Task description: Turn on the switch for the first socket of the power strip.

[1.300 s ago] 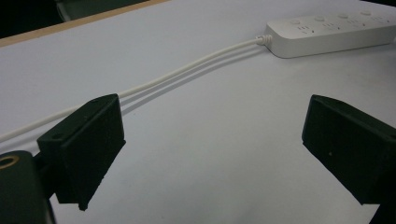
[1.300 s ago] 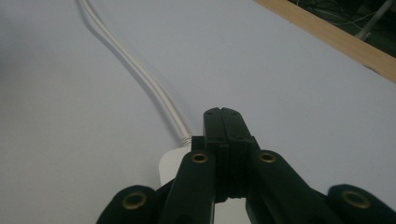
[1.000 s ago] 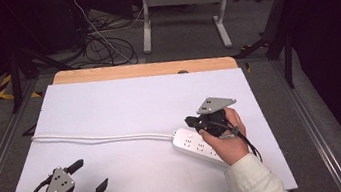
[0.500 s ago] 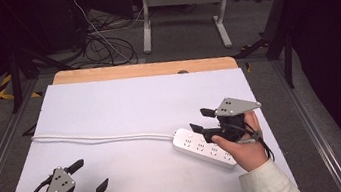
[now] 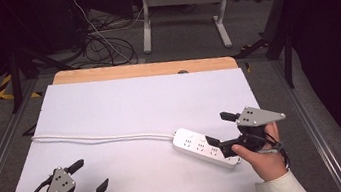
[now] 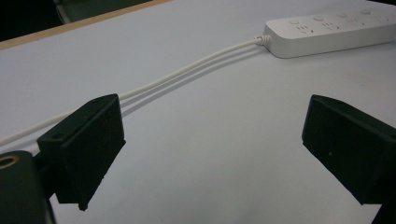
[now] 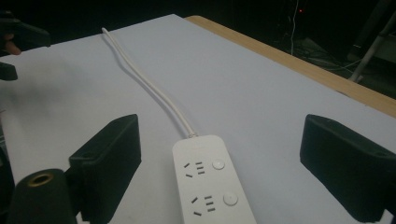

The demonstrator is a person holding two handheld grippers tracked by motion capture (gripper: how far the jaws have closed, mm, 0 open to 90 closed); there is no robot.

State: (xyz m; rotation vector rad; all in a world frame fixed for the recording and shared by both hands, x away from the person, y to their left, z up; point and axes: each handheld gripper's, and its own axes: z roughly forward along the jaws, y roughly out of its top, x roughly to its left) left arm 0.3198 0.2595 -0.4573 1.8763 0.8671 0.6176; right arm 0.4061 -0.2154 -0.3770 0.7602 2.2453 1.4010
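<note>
Right gripper (image 5: 220,129) has drawn back rightward off the power strip (image 5: 205,147), jaws just opening, nothing between them.
Strip's long axis runs straight ahead between those spread jaws; left gripper (image 5: 89,175), also agape, sits well apart.

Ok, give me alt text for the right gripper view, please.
A white power strip lies on a white table between the right gripper's open black jaws, untouched. Its white cord runs away toward the table's far end.

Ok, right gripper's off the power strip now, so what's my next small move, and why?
Probably keep the right gripper clear and wait: its jaws have just been opening, nothing sits between them, and the power strip lies flat on the table with its cable trailing left.
</note>
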